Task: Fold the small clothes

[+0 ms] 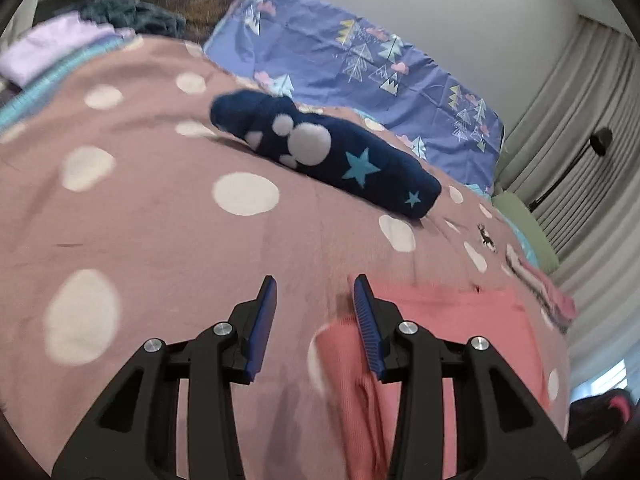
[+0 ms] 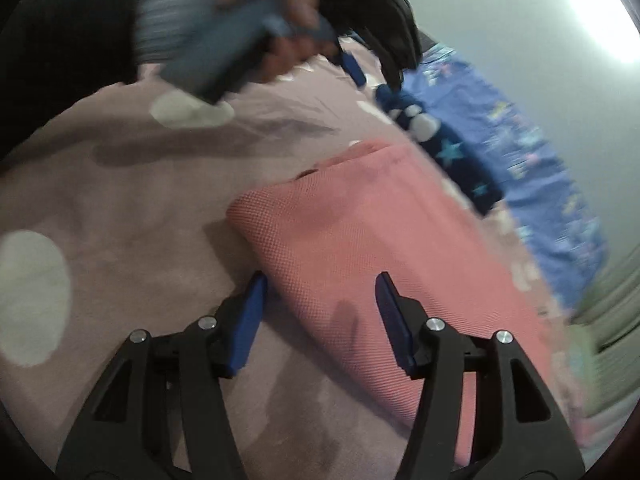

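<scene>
Folded pink knit garment [image 2: 372, 240] lies on mauve white-dotted bedspread [image 1: 160, 240], partly cut off below. Left tongs [image 1: 315, 286] and right tongs [image 2: 320, 282] both parted, empty. Background motion-blurred.

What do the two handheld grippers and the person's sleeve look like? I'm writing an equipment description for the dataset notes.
Both the left gripper and right gripper have black plastic linkage arms with triangular cutouts and silver round pivot bolts. Each finger carries a flat blue pad, ribbed on its gripping face. Seen from the right wrist view, the left gripper has a blurred grey-blue handle, with a grey ribbed sleeve behind it.
</scene>
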`<act>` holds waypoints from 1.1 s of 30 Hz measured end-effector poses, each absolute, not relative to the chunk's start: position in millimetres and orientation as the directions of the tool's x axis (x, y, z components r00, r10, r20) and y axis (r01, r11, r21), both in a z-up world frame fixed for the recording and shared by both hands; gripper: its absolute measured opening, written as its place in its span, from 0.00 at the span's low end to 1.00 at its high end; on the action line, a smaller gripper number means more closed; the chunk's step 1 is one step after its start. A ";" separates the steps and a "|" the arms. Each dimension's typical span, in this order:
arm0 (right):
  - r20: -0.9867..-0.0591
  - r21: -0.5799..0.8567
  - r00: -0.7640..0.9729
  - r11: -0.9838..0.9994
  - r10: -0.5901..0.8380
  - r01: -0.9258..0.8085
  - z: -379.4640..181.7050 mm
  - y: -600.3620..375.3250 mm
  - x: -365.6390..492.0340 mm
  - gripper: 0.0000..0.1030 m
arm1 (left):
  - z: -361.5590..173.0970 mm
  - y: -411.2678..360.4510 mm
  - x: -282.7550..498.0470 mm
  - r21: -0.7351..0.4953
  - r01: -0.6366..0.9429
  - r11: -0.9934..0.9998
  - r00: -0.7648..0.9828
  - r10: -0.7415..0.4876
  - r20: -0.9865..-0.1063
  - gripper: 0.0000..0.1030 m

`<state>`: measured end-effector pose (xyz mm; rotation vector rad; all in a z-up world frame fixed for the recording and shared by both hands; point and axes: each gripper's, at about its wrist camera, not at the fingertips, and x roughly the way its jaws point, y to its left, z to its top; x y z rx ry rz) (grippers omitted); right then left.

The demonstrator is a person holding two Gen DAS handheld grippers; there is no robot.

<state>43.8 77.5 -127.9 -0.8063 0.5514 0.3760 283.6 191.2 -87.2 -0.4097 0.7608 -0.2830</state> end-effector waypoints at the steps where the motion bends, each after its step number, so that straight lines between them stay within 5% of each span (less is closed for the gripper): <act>1: -0.563 -0.617 0.822 0.617 0.086 -0.488 -130.5 84.0 39.9 0.56 | -98.0 191.6 284.3 -0.488 0.109 0.866 0.689 -0.420 -0.591 0.39; 5: -0.526 -0.662 0.848 0.594 0.066 -0.457 -133.7 97.4 40.3 0.55 | -129.3 189.2 287.2 -0.493 0.111 0.863 0.616 -0.449 -0.647 0.39; 11: -0.524 -0.657 0.850 0.610 0.053 -0.443 -136.7 108.2 54.4 0.48 | -121.4 194.8 281.3 -0.549 0.201 0.812 0.608 -0.542 -0.580 0.40; 14: -0.489 -0.706 0.871 0.563 0.051 -0.430 -143.2 120.4 53.9 0.34 | -133.9 198.9 287.9 -0.572 0.180 0.800 0.578 -0.557 -0.597 0.40; 16: -0.493 -0.720 0.868 0.533 0.058 -0.444 -147.2 126.3 51.6 0.07 | -134.1 202.1 288.1 -0.592 0.185 0.785 0.576 -0.574 -0.582 0.40; 17: -0.489 -0.722 0.871 0.534 0.058 -0.441 -146.2 127.2 50.5 0.04 | -133.5 202.6 287.2 -0.598 0.192 0.778 0.574 -0.583 -0.575 0.40; 33: -0.581 -0.373 0.787 0.790 0.210 -0.486 -93.4 89.4 64.3 0.04 | -143.0 200.5 289.7 -0.748 0.260 0.611 0.416 -0.770 -0.484 0.34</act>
